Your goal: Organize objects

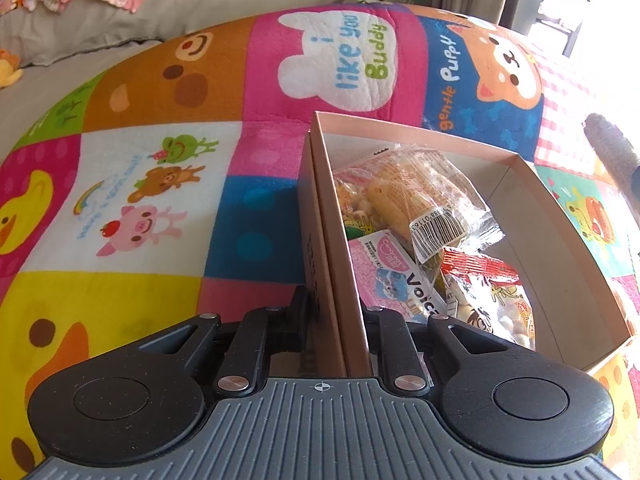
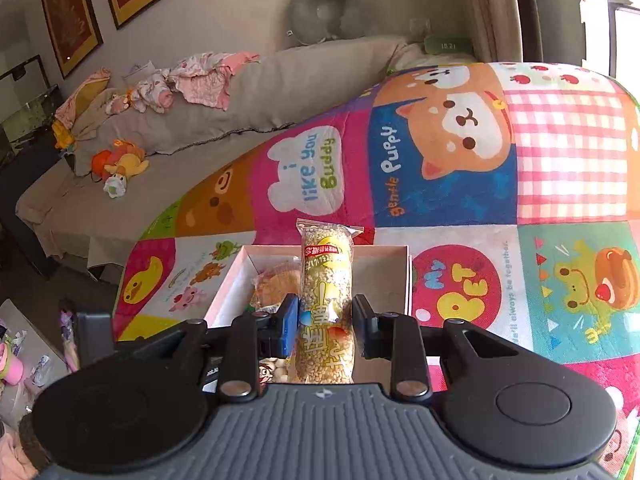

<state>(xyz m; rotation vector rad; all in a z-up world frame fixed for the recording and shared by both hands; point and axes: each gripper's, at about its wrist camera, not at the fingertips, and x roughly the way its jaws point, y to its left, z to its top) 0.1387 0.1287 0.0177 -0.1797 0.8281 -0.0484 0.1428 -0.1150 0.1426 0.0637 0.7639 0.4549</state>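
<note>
The puffed-rice bar [image 2: 326,308] is clamped mid-length between the right gripper [image 2: 326,316] jaws, above the box [image 2: 390,251]: light, crushable, slippery film. The left gripper [image 1: 334,320] jaws pinch the box's stiff wall.

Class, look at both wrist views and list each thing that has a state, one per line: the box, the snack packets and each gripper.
Pink cardboard box: open, no lid on it, partly filled with snacks.
Left gripper: shut on the box's near wall.
Right gripper: shut on the rice-puff roll.
Long clear-wrapped rice-puff roll: sealed, held above the box.
Clear barcoded snack packet: sealed, lying in the box.
</note>
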